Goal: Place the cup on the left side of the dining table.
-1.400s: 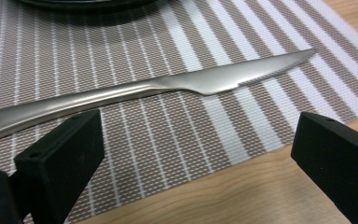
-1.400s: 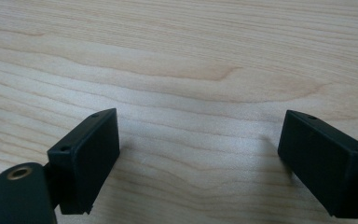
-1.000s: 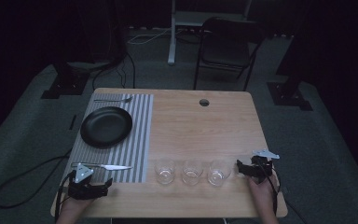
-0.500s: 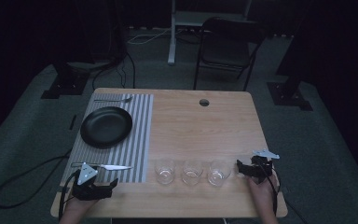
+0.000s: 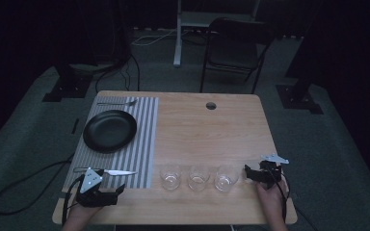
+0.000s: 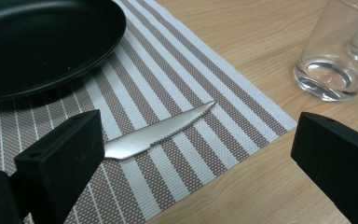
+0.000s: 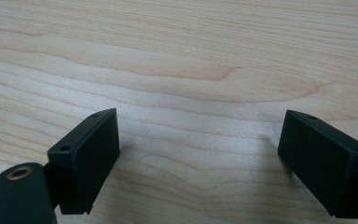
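A serrated knife (image 5: 112, 172) (image 6: 161, 133) lies on the near edge of a striped placemat (image 5: 142, 144) (image 6: 186, 88), blade pointing right. My left gripper (image 5: 114, 193) (image 6: 200, 142) hovers just in front of it, open, and the blade shows between the jaws, untouched. A black plate (image 5: 110, 131) (image 6: 42, 42) sits on the mat beyond the knife. Three empty glasses (image 5: 198, 177) stand in a row near the front edge, and the left gripper view catches the nearest glass (image 6: 333, 56). My right gripper (image 5: 248, 174) (image 7: 200, 144) rests open over bare wood, right of the glasses.
A utensil (image 5: 118, 102) lies at the far edge of the mat. The wooden table (image 5: 212, 130) has a round cable hole (image 5: 211, 105) near its back edge. A chair (image 5: 233, 50) and stand legs are on the floor behind.
My left gripper has shifted slightly right and toward the near edge, close to the knife. The right gripper has barely moved.
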`<action>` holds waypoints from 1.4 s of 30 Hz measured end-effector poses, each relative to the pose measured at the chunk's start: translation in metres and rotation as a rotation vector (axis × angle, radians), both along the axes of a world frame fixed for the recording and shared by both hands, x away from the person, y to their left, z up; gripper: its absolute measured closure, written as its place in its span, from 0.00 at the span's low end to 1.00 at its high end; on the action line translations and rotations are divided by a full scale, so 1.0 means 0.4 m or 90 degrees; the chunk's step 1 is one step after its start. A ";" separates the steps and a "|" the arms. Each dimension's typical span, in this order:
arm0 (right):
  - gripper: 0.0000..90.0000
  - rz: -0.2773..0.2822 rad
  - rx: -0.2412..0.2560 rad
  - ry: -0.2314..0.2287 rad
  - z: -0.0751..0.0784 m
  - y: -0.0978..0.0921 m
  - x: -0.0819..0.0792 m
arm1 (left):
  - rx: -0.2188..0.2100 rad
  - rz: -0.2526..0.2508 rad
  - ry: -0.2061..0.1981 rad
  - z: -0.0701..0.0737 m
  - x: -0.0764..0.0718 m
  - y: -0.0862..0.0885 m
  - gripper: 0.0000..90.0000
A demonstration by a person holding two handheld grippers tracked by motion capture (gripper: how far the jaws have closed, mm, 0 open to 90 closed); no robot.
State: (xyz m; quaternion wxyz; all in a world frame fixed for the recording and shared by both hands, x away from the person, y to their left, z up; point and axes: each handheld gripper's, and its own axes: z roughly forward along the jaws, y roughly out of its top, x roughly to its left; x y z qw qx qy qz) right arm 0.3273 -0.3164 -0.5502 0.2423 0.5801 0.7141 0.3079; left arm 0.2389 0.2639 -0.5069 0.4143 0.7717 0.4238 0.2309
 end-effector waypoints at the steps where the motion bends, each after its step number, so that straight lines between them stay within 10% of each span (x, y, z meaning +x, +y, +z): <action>1: 0.14 0.000 0.000 0.000 0.000 0.000 0.000 | 0.002 -0.003 -0.001 0.002 0.000 -0.002 0.03; 42: 0.14 0.000 0.000 0.000 0.000 0.000 0.000 | -0.002 -0.131 -0.015 0.062 0.056 -0.122 0.03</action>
